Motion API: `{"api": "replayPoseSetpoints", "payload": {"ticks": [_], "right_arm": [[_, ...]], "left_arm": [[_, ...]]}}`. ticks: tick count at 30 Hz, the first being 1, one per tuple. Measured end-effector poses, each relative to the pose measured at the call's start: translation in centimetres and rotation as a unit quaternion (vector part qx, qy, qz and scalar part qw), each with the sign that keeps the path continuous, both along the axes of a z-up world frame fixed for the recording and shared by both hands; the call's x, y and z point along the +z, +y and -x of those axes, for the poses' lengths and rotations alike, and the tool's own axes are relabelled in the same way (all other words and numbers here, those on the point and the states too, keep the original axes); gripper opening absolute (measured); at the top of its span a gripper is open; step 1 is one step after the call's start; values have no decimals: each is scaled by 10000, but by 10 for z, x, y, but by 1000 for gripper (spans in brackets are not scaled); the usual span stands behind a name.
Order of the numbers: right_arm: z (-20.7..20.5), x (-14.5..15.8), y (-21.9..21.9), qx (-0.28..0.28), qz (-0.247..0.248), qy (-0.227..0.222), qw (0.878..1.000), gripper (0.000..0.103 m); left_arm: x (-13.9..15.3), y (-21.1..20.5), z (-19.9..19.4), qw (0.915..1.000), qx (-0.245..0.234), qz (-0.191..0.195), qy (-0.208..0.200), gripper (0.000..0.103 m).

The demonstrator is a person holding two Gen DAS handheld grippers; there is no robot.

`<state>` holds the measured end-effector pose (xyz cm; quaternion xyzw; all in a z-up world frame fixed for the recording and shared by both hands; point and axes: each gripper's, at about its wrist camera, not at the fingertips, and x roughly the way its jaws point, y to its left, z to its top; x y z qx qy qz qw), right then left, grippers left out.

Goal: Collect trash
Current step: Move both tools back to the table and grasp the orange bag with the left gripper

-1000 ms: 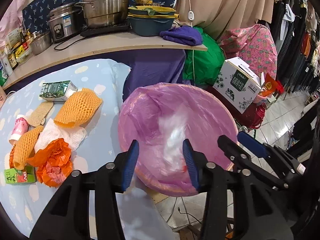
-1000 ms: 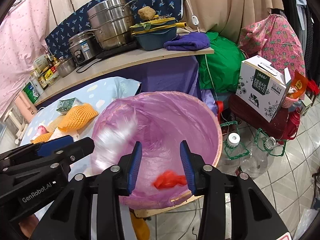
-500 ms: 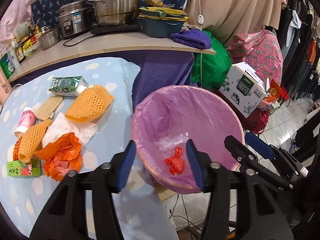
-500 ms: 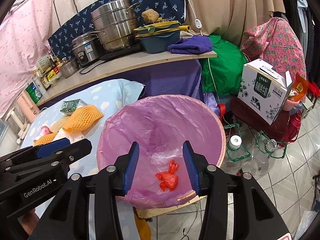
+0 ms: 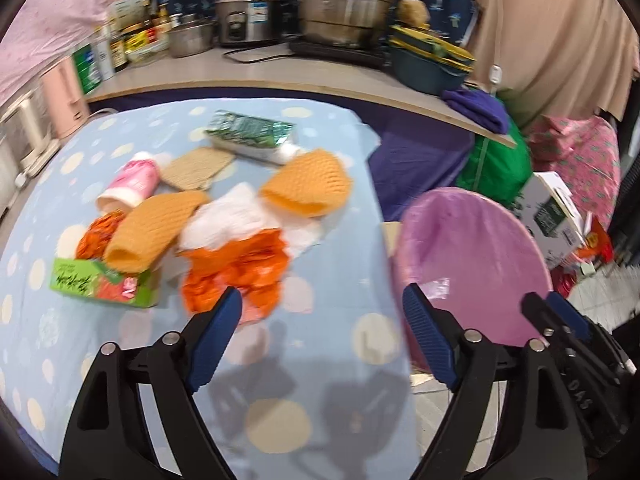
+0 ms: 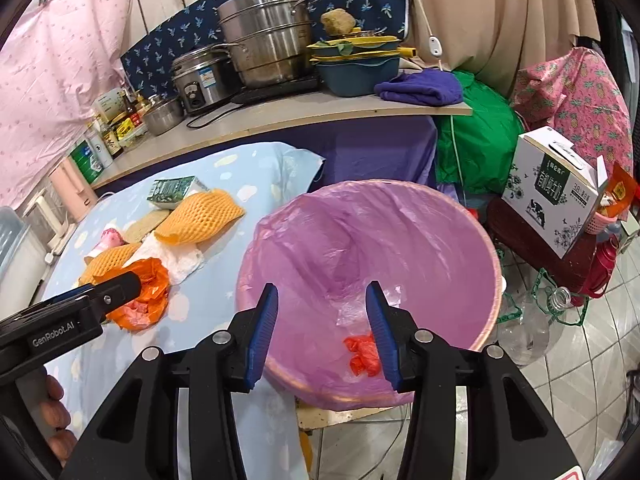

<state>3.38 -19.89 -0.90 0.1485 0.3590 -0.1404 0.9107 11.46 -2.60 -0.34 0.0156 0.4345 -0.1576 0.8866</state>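
A bin lined with a pink bag (image 6: 400, 232) stands off the table's right edge; it also shows in the left wrist view (image 5: 472, 256). A red scrap (image 6: 362, 354) and clear plastic (image 6: 352, 312) lie inside. Trash lies on the blue dotted tablecloth (image 5: 280, 360): an orange plastic bag (image 5: 240, 272), two orange foam nets (image 5: 308, 188) (image 5: 152, 232), white tissue (image 5: 228, 220), a green carton (image 5: 100, 284), a green pack (image 5: 248, 134), a pink bottle (image 5: 132, 184). My left gripper (image 5: 322, 338) is open and empty over the table, near the orange bag. My right gripper (image 6: 322, 328) is open and empty above the bin.
A counter (image 6: 280, 116) behind holds steel pots (image 6: 268, 48), a rice cooker (image 6: 200, 80), a blue basin (image 6: 360, 72) and a purple cloth (image 6: 420, 88). A white carton box (image 6: 556, 188) and empty bottles (image 6: 528, 324) stand on the floor at the right.
My left gripper has swung left from over the bin to over the table's trash and opened wider. The clear plastic has dropped into the bin. My right gripper stays over the bin.
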Motion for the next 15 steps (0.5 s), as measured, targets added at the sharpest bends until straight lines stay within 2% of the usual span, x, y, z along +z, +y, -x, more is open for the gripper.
{"api": "replayPoseSetpoints", "payload": {"ticks": [3,8,10,15], "right_arm": [[-4,-1,9,98,13,29,9999,45],[-13,-2,25,263,28,76,9996,46],[-16,-3,31,320,42,94,9994,51],[-25,-5,46,474,75,164,9987,51]], "left_arm": [[-12,23,-7,9994,318,-79,80,86],[-32,53,-21,9966,734,-127,361,87],[-38,60,-24,9957,821,-140,407,87],[-52,68,-34,9945,894,-166,518,87]]}}
